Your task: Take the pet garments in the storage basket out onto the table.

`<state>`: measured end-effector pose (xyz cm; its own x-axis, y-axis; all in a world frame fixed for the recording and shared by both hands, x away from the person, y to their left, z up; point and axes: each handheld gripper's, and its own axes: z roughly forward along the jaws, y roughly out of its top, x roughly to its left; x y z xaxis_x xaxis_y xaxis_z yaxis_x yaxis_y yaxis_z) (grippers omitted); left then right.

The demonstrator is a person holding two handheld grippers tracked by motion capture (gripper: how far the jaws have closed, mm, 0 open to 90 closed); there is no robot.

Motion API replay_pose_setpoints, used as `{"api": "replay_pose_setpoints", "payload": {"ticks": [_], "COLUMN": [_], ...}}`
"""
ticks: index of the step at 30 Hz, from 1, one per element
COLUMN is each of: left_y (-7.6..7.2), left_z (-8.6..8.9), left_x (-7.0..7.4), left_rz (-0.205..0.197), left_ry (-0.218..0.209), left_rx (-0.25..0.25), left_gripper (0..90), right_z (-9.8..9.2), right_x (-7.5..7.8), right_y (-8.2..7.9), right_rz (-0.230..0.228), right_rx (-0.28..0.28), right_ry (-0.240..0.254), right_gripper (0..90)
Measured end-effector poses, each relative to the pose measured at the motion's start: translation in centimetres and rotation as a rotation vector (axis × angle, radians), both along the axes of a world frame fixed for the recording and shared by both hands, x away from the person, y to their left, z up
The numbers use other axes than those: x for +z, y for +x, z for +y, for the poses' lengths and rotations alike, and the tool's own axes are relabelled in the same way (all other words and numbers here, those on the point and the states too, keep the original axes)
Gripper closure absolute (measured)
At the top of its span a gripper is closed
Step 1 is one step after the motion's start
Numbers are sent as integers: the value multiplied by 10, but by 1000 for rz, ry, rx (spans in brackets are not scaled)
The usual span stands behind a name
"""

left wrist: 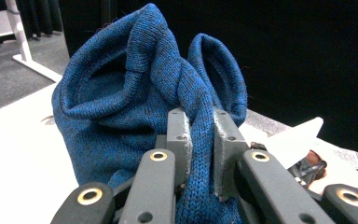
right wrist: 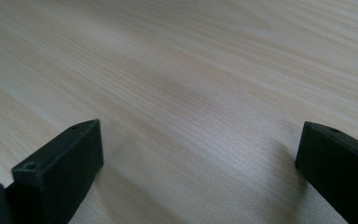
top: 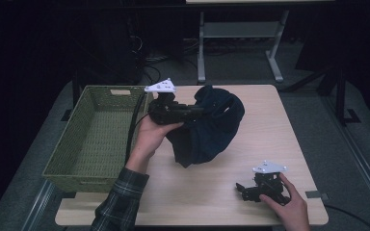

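A dark blue knitted garment (top: 211, 129) hangs bunched above the middle of the wooden table (top: 279, 125). My left gripper (top: 200, 111) is shut on a fold of it; in the left gripper view the blue knit (left wrist: 135, 88) is pinched between the two pads (left wrist: 201, 140). My right gripper (top: 241, 188) rests low on the table near the front right corner, held by a hand. In the right gripper view its jaws stand wide apart (right wrist: 200, 163) over bare wood, holding nothing.
A green woven basket (top: 84, 168) sits at the table's left side, its inside bare. Beyond the table's far edge stand the grey legs of another desk (top: 201, 53) on a dark carpet.
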<state>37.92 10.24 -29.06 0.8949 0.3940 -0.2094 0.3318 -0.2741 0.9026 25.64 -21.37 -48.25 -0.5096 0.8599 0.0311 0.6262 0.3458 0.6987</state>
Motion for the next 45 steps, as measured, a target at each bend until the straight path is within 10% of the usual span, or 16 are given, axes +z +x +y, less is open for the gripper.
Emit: {"api": "replay_pose_setpoints", "payload": {"ticks": [45], "left_y": [43], "left_z": [-96], "left_x": [-116], "left_rz": [49], "left_ry": [101], "left_rx": [-2], "left_gripper": [779], "right_z": [0], "right_x": [0], "right_y": [0], "right_rz": [3], "right_rx": [-2], "right_ry": [3], "right_gripper": [4]}}
